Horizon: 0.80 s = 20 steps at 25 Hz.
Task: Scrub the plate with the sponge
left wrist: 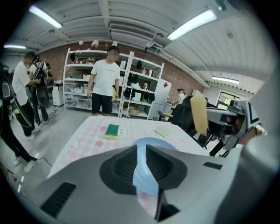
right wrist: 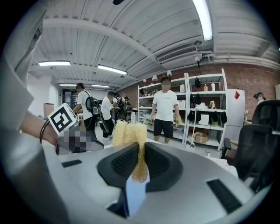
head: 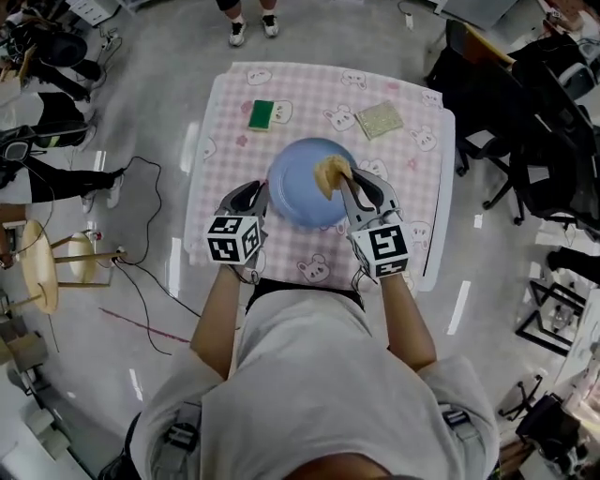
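A round blue plate [head: 300, 183] is at the middle of the pink checked table. My left gripper [head: 264, 192] is shut on its left rim; in the left gripper view the blue rim [left wrist: 146, 175] fills the gap between the dark pads [left wrist: 124, 166]. My right gripper [head: 347, 180] is shut on a yellow sponge [head: 330, 172], which rests against the right part of the plate's face. In the right gripper view the sponge [right wrist: 130, 133] sticks up from between the jaws, with a bit of blue plate [right wrist: 133, 194] below it.
A green and yellow sponge [head: 261, 114] and a pale green pad [head: 379, 119] lie at the far side of the table [head: 412, 234]. A person's feet [head: 251, 23] stand beyond it. Office chairs [head: 506, 122] crowd the right, a wooden stool [head: 42, 267] and floor cables the left.
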Each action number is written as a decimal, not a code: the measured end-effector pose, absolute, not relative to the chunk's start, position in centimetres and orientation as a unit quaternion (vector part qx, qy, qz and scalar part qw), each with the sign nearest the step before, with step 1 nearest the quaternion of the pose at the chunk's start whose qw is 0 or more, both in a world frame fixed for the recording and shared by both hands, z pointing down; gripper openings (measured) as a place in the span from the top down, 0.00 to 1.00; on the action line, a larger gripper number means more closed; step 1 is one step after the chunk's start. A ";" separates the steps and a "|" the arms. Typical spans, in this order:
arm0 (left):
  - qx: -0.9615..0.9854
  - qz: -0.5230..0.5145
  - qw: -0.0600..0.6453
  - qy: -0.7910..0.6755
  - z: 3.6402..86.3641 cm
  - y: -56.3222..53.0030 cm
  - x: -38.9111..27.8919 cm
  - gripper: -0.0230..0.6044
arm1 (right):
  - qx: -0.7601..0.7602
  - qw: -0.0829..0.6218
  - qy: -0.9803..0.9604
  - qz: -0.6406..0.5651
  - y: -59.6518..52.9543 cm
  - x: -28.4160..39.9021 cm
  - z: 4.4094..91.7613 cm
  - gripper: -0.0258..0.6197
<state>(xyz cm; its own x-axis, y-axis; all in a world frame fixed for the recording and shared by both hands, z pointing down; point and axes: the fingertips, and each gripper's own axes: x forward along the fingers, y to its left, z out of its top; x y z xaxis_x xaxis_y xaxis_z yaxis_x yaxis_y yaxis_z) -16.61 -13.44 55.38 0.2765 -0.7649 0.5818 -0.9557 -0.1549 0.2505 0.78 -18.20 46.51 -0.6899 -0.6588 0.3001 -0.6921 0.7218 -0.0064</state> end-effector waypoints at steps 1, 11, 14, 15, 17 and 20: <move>0.735 0.164 0.312 -0.579 56.7 -13.8 -16.6 0.85 | 0.362 0.149 -0.918 0.065 -18.5 0.8 47.5 0.89; 0.691 0.189 0.432 -0.547 66.4 -16.5 -17.4 0.76 | 0.339 0.224 -0.904 0.128 -21.0 0.5 56.1 0.89; 0.688 0.191 0.455 -0.531 68.3 -16.8 -17.1 0.75 | 0.340 0.243 -0.898 0.137 -21.6 0.5 57.7 0.89; 0.688 0.193 0.459 -0.528 68.8 -17.0 -17.0 0.75 | 0.340 0.250 -0.896 0.139 -21.8 0.5 58.1 0.89; 0.689 0.200 0.464 -0.520 69.4 -17.2 -16.9 0.76 | 0.341 0.267 -0.890 0.143 -22.1 0.4 59.0 0.89; 0.685 0.207 0.477 -0.511 70.3 -17.2 -17.0 0.80 | 0.339 0.286 -0.884 0.149 -22.5 -0.3 60.3 0.89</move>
